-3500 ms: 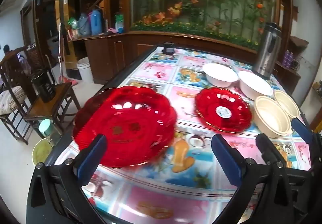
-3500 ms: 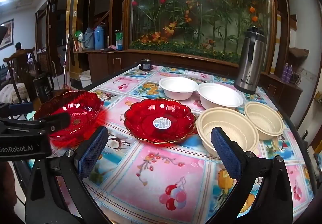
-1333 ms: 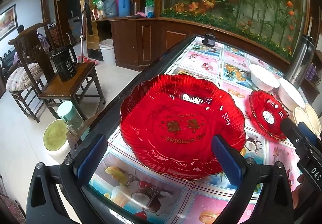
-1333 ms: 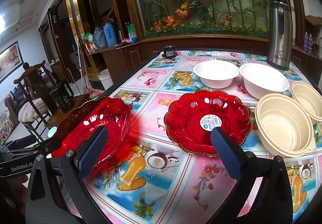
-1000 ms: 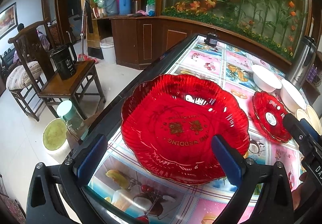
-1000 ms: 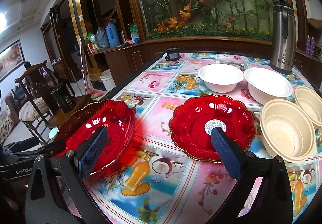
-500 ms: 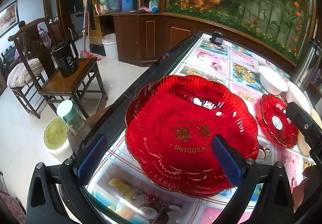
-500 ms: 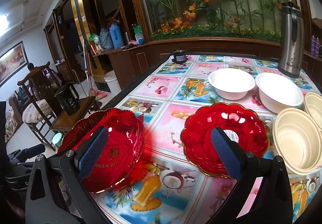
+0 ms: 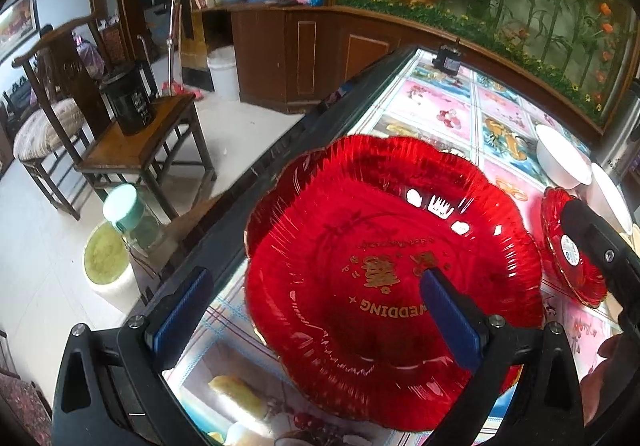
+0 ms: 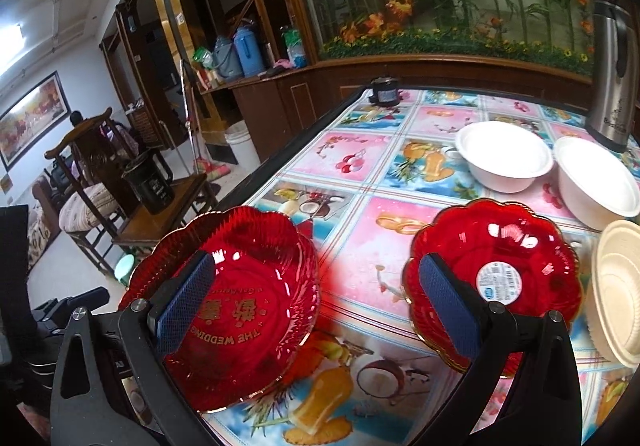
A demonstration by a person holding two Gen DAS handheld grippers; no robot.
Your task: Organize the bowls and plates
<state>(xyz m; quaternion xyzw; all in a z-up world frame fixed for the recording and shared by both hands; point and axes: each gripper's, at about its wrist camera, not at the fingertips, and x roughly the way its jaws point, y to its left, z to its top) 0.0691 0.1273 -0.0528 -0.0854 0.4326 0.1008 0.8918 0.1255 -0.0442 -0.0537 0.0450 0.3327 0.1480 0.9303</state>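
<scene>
Left gripper [image 9: 316, 310] agape over big red plate [image 9: 384, 246], right gripper [image 10: 316, 302] wide, empty — smaller red plate [image 10: 520, 254], white bowls [image 10: 504, 157] beyond

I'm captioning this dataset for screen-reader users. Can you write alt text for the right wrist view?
An open right gripper hovers over a fruit-print table between two red scalloped plates: a large plate lettered "THE WEDDING" at left, a smaller stickered plate at right. Behind sit two white bowls, cream bowls and a steel thermos.

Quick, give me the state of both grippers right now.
Left gripper: open, holding nothing; the large red plate lies just ahead of its fingers.
Right gripper: open, empty, above the table between both red plates.
</scene>
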